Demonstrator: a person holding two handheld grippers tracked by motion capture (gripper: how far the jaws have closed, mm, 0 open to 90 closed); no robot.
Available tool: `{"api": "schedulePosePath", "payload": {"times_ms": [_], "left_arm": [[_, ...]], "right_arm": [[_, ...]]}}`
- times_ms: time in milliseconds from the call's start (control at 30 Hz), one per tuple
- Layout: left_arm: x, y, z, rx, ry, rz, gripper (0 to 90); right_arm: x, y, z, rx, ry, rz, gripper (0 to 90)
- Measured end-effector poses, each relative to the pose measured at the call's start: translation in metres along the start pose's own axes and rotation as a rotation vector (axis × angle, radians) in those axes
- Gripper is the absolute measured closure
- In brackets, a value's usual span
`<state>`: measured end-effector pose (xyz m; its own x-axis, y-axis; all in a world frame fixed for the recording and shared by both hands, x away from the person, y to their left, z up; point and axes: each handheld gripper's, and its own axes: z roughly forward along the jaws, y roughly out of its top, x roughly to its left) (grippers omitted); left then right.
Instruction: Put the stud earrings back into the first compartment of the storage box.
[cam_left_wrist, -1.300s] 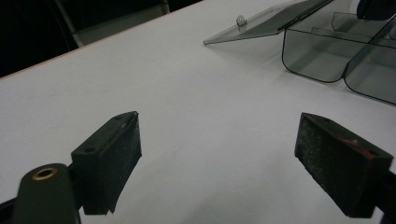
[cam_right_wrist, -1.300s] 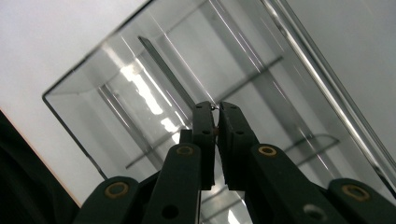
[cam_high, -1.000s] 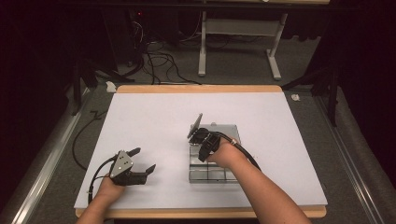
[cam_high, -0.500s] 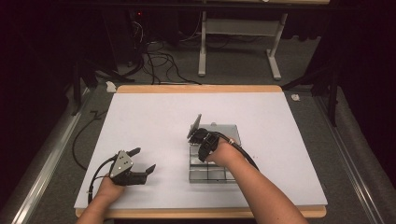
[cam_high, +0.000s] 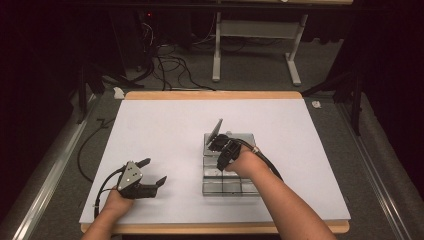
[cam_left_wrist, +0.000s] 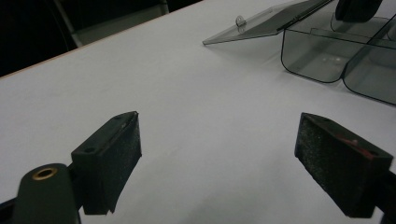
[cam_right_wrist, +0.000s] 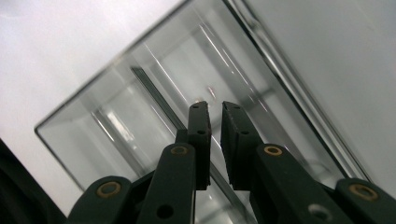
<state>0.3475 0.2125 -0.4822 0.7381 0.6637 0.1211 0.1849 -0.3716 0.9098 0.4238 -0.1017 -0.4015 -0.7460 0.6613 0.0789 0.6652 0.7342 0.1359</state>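
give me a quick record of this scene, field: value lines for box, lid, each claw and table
box: clear plastic compartment box on the white table, right of centre
lid: small flap at the box's far left corner, tilted up open
right claw: right claw over the box, jaws nearly together with a thin gap, nothing seen between the pads; they have just been opening slightly
left claw: left claw low over bare table near the front left, jaws wide apart, holding nothing
contents: compartments in view look empty
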Motion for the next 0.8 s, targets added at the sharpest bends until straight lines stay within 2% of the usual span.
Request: {"api": "schedulePosePath", "payload": {"times_ms": [33,100,133,167,233,267,333,367,400,433,467,500,533,633,800], "left_arm": [[0.0,0.0,0.0,0.001,-0.001,0.001,15.0],[0.0,0.0,0.0,0.001,0.0,0.001,15.0],[0.0,0.0,0.0,0.0,0.0,0.0,15.0],[0.0,0.0,0.0,0.001,0.0,0.0,15.0],[0.0,0.0,0.0,0.001,0.001,-0.002,15.0],[0.0,0.0,0.0,0.001,0.001,-0.002,15.0],[0.0,0.0,0.0,0.001,0.002,0.0,15.0],[0.0,0.0,0.0,0.001,0.002,0.001,15.0],[0.0,0.0,0.0,0.002,0.002,0.001,15.0],[0.0,0.0,0.0,0.002,0.002,0.001,15.0],[0.0,0.0,0.0,0.003,0.003,0.001,15.0],[0.0,0.0,0.0,0.003,0.003,0.001,15.0],[0.0,0.0,0.0,0.003,0.002,0.0,15.0],[-0.001,0.0,0.0,0.004,0.005,0.004,15.0],[-0.001,0.0,0.0,0.005,0.007,0.005,15.0]], "right_arm": [[-0.001,-0.004,-0.004,0.008,0.0,0.037,82.6],[-0.006,-0.012,-0.011,0.011,-0.01,0.056,82.3],[-0.012,-0.017,-0.014,-0.011,-0.022,0.025,82.1],[-0.014,-0.022,-0.018,-0.012,-0.027,0.046,82.0],[-0.022,-0.032,-0.026,-0.016,-0.033,0.058,81.9],[-0.029,-0.044,-0.033,-0.02,-0.047,0.081,81.9],[-0.032,-0.048,-0.036,-0.021,-0.049,0.093,81.7],[-0.034,-0.053,-0.04,-0.017,-0.051,0.12,81.7],[-0.041,-0.066,-0.047,-0.03,-0.064,0.154,81.6],[-0.041,-0.066,-0.047,-0.03,-0.064,0.154,81.6],[-0.049,-0.077,-0.05,-0.029,-0.077,0.157,81.4],[-0.049,-0.077,-0.05,-0.029,-0.077,0.157,81.4],[-0.051,-0.081,-0.051,-0.029,-0.079,0.179,81.3],[-0.062,-0.095,-0.049,-0.009,-0.096,0.197,80.8],[-0.075,-0.109,-0.035,0.027,-0.111,0.226,79.3]]}}
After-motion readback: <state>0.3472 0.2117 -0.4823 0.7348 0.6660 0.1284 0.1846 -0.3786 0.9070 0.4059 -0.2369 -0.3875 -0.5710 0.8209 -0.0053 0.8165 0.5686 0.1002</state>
